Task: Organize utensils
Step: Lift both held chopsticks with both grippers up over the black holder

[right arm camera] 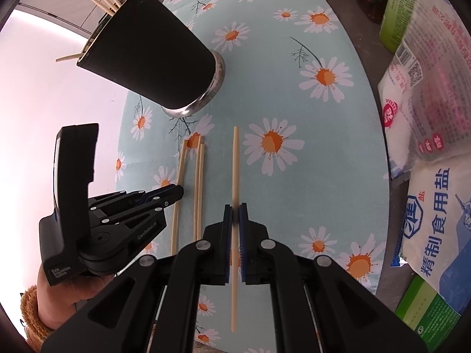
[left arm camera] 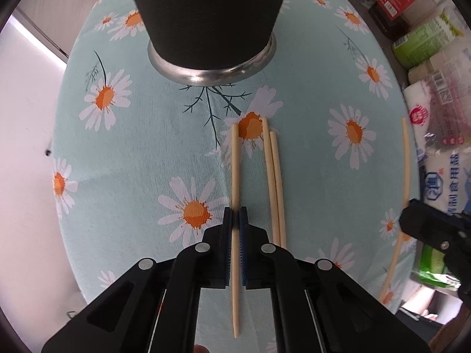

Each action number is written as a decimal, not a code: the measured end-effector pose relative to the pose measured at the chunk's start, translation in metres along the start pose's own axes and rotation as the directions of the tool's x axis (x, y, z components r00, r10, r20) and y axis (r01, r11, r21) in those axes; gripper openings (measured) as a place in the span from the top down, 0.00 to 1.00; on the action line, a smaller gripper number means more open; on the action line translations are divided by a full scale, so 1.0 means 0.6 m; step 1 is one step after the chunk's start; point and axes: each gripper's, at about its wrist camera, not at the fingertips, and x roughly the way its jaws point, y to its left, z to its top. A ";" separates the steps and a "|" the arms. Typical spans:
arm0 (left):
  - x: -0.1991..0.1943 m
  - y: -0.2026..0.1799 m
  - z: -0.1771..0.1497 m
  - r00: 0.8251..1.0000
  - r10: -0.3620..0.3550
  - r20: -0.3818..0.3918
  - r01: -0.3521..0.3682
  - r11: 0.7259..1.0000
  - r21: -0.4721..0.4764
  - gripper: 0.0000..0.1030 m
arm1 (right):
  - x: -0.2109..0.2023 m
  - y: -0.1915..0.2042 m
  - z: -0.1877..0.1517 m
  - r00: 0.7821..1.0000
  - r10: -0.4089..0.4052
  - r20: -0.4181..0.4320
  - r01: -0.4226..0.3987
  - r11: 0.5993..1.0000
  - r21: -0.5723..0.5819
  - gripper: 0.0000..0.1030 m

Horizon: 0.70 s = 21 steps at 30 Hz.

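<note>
the left gripper point(left arm camera: 235, 214) was seen clamped on one chopstick point(left arm camera: 235, 176), its jaws narrowed onto it. two loose chopsticks point(left arm camera: 273, 182) were left lying on the daisy tablecloth point(left arm camera: 141, 153), just at three o'clock of it. the black holder cup point(left arm camera: 209, 20) was placed at twelve o'clock. the right gripper point(right arm camera: 235, 214) was likewise pinched shut around another chopstick point(right arm camera: 235, 161).

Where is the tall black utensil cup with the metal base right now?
The black cup stands on the daisy tablecloth at its far left in the right wrist view, just beyond the tips of the loose chopsticks, already holding several chopsticks.
</note>
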 end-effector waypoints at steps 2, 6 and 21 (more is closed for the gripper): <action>-0.020 0.024 -0.013 1.000 -0.015 0.017 0.016 1.000 -0.008 0.96 | 0.002 0.004 0.001 1.000 0.007 0.002 -0.007 1.000 -0.005 0.95; -0.060 0.055 -0.035 0.995 -0.060 0.081 0.062 0.998 -0.015 0.96 | -0.001 0.020 0.004 0.998 0.057 0.026 -0.057 0.998 -0.025 0.95; -0.239 0.121 -0.102 0.865 -0.281 0.415 0.292 0.956 0.037 0.96 | -0.037 0.128 0.016 0.945 0.281 0.167 -0.244 0.947 -0.211 0.95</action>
